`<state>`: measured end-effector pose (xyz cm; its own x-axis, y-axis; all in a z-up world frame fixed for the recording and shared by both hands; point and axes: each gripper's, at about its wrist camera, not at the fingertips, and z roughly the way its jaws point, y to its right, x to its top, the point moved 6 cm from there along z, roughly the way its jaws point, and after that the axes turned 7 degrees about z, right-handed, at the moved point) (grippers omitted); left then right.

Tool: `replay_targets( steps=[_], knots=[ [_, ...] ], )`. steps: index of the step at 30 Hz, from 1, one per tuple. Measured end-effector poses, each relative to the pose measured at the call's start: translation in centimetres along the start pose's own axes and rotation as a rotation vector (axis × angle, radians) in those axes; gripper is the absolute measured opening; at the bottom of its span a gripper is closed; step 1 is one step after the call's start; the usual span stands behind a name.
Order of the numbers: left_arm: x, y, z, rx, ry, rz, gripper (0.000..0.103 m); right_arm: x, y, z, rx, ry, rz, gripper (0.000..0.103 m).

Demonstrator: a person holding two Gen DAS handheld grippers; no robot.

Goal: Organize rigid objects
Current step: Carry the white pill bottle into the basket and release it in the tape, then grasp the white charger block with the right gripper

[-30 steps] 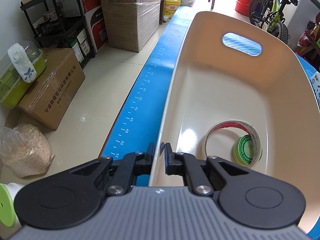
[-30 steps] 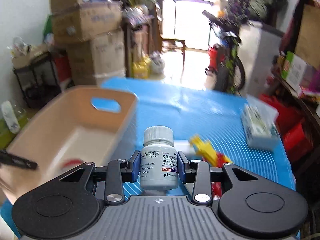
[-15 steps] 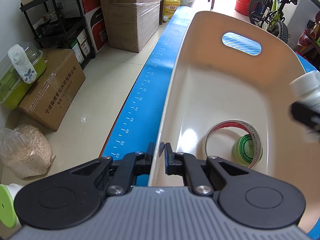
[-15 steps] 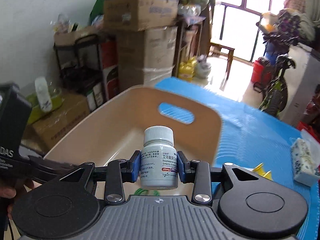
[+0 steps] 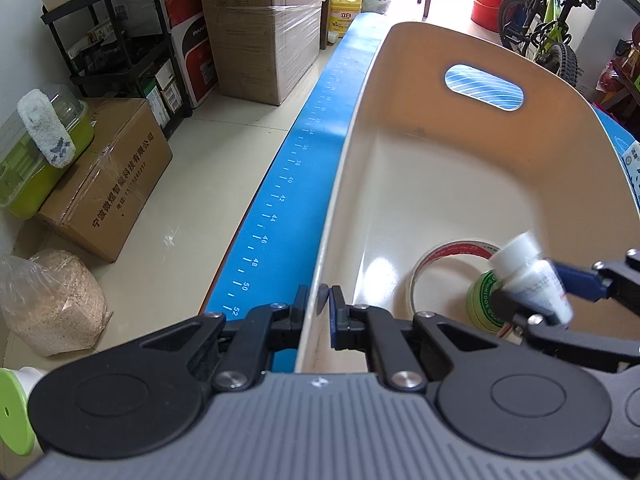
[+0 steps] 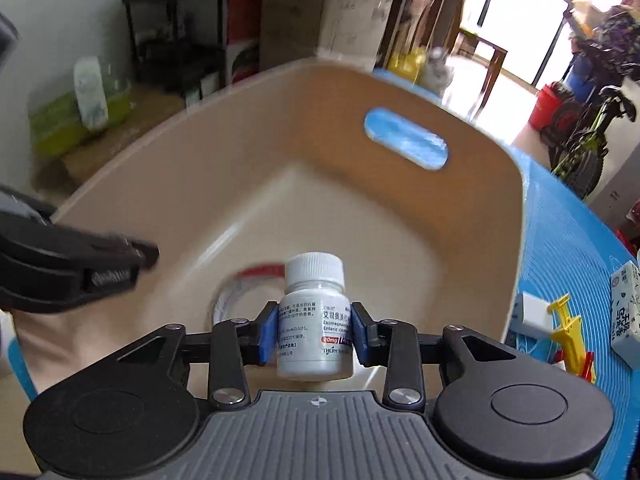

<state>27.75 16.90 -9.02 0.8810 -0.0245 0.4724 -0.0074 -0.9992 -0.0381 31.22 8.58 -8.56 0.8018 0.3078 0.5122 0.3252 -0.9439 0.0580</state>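
While the left hand-held gripper [image 5: 323, 302] stays out of the carrying and stands clenched on the near rim of the cream-coloured plastic bin with an oval handle cut-out [image 6: 404, 142], the right hand-held gripper [image 6: 315, 334] hangs inside that bin with the small white plastic pill bottle with a ribbed screw cap and printed label [image 6: 315, 320] between its blue pads; its jaws are opening, and the pads look to be just at the label rather than pressing hard. Below the bottle lie a roll of clear tape with a red-printed core [image 5: 454, 266] and a small green-labelled roll [image 5: 480, 298] inside it. I judge the bottle light, stiff and smooth-sided, so it slips easily once the squeeze eases; the straight labelled waist is the place to hold it, not the narrower cap. Being hard plastic, it should take a short drop onto the bin floor without harm, though it may roll or tip against the tape
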Motion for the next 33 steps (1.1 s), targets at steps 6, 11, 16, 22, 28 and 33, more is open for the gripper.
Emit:
replay_targets(
  steps=[6,11,16,22,28,33],
  knots=[
    [-0.1,0.0,0.0,0.0,0.002,-0.001,0.011,-0.1,0.4,-1.7,0.04,0.071,0.016,0.068],
    [-0.1,0.2,0.1,0.0,0.002,0.0,0.011,0.3,2.3,-5.5,0.073,0.162,0.104,0.074],
    [-0.1,0.2,0.1,-0.001,0.002,-0.001,0.011,0.3,5.9,-8.9,0.017,0.253,0.16,0.075],
    [-0.1,0.2,0.1,-0.001,0.002,-0.001,0.011,-1.4,12.9,-9.8,-0.127,0.259,0.215,0.076],
    [-0.1,0.2,0.1,-0.001,0.002,-0.001,0.011,-4.3,18.0,-7.2,-0.211,0.157,0.246,0.076],
    [-0.1,0.2,0.1,-0.001,0.002,0.0,0.011,-6.4,19.1,-4.4,-0.259,0.074,0.152,0.076]
  ],
)
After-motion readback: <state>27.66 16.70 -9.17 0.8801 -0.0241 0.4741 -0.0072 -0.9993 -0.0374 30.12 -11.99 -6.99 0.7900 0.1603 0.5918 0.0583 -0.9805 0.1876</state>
